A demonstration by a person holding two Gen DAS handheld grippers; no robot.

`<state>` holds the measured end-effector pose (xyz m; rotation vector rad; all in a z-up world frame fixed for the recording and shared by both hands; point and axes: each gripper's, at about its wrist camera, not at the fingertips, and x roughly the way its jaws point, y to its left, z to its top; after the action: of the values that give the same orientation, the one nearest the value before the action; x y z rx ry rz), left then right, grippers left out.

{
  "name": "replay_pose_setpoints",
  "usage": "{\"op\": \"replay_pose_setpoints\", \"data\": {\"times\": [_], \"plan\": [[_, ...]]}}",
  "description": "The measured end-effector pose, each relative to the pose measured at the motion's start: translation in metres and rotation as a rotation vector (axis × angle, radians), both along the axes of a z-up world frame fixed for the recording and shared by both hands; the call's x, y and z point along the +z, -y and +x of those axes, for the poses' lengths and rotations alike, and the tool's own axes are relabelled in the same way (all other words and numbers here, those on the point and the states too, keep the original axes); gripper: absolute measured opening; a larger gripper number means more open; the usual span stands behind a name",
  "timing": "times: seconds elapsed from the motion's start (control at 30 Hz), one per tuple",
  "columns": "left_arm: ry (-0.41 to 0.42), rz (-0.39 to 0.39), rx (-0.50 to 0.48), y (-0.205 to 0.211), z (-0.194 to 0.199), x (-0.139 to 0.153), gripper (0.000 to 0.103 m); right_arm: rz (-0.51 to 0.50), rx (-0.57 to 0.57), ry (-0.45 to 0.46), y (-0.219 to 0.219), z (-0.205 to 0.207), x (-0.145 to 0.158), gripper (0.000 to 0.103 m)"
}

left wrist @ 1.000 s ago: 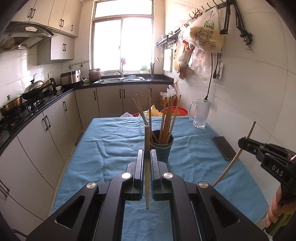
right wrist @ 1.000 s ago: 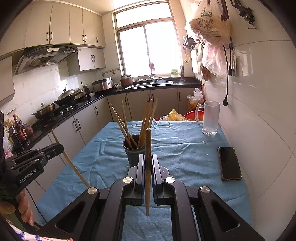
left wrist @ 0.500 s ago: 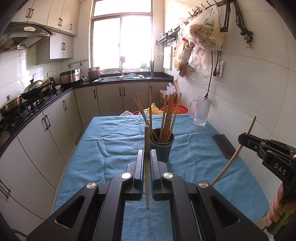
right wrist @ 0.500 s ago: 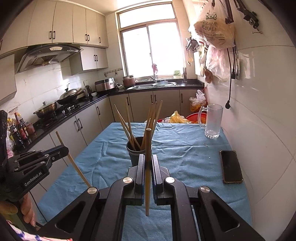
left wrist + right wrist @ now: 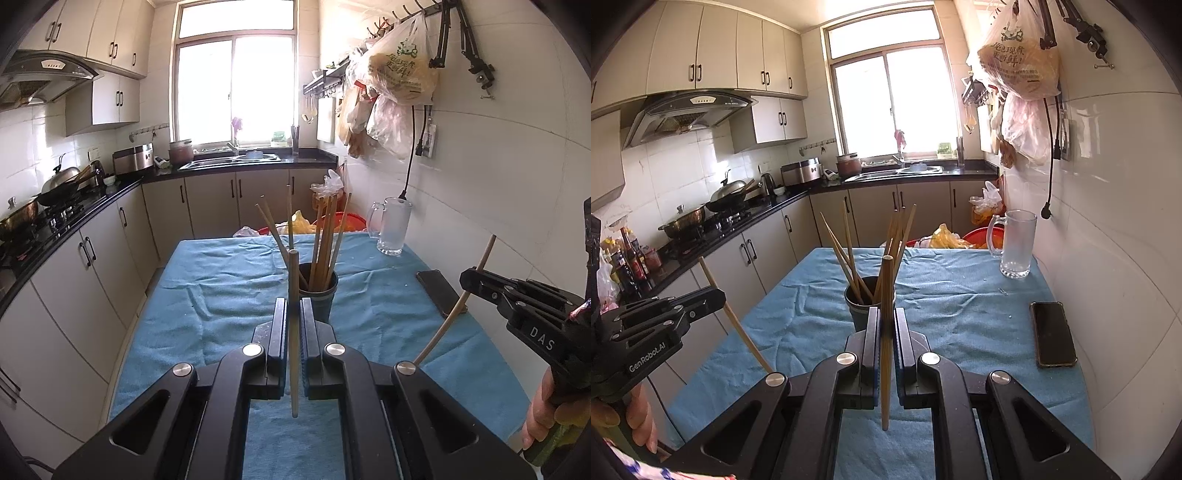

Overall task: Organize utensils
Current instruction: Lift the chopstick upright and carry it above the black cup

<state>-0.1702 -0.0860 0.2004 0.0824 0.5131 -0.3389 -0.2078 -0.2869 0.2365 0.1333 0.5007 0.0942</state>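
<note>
A table [image 5: 229, 295] draped in a rumpled blue cloth [image 5: 960, 295] fills the middle of a narrow kitchen, with cabinets and a stove counter [image 5: 74, 210] running along the left and a tiled wall on the right. Above the near end of the table the left gripper [image 5: 293, 321] is pinched on a single pale chopstick [image 5: 293, 332], which stands almost upright between the two fingers, its top rising above the fingertips and its lower end hanging below them. The right gripper [image 5: 885, 328] is likewise closed on a chopstick of its own [image 5: 886, 332], held upright in the same way; seen from the left wrist camera, that stick slants up and to the right through the black fingers at the right edge of the view. Just beyond both sets of fingers, near the centre of the cloth, stands a dark cup [image 5: 319, 295] holding a loose bundle of chopsticks [image 5: 325, 240] that fan out above its rim, some leaning left and some right. Each held stick sits in front of the cup and apart from it, neither one inside it. Toward the far right corner of the table a clear glass mug [image 5: 1015, 243] stands upright near the wall. A dark phone [image 5: 1052, 334] lies flat on the cloth along the right edge, nearer than the mug. Plastic bags [image 5: 399, 70] hang from hooks high on the right wall.
</note>
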Motion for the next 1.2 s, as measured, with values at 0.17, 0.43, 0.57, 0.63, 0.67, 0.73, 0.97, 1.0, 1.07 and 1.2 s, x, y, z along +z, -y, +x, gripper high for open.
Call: {"op": "replay_pose_setpoints", "data": {"times": [0.17,0.43,0.57,0.63,0.67,0.73,0.97,1.0,1.07,1.2], "plan": [[0.002,0.000,-0.007,0.000,0.001,0.005,0.005,0.007,-0.002,0.003,0.002,0.001,0.005,0.007],[0.014,-0.001,-0.010,0.000,0.010,0.019,0.005,0.013,0.003,0.021,0.004,0.009,0.020,0.007],[0.015,0.001,-0.009,0.000,0.013,0.022,0.005,0.015,0.005,0.027,0.003,0.014,0.026,0.007],[0.016,0.004,-0.008,0.001,0.017,0.025,0.005,0.016,0.006,0.029,0.003,0.018,0.029,0.007],[0.016,0.006,-0.006,0.001,0.020,0.027,0.005,0.017,0.007,0.030,0.003,0.021,0.031,0.007],[0.013,0.007,-0.004,0.001,0.025,0.030,0.005,0.020,0.009,0.029,0.005,0.025,0.033,0.007],[0.007,0.005,-0.004,0.000,0.040,0.037,0.005,0.028,0.014,0.028,0.004,0.037,0.037,0.007],[0.008,0.005,-0.003,0.000,0.037,0.035,0.005,0.033,0.015,0.028,0.004,0.039,0.039,0.007],[0.010,0.008,-0.005,-0.001,0.040,0.037,0.005,0.045,0.019,0.028,0.005,0.044,0.041,0.007],[0.014,0.011,-0.011,0.000,0.050,0.043,0.005,0.057,0.019,0.028,0.004,0.056,0.043,0.007]]}}
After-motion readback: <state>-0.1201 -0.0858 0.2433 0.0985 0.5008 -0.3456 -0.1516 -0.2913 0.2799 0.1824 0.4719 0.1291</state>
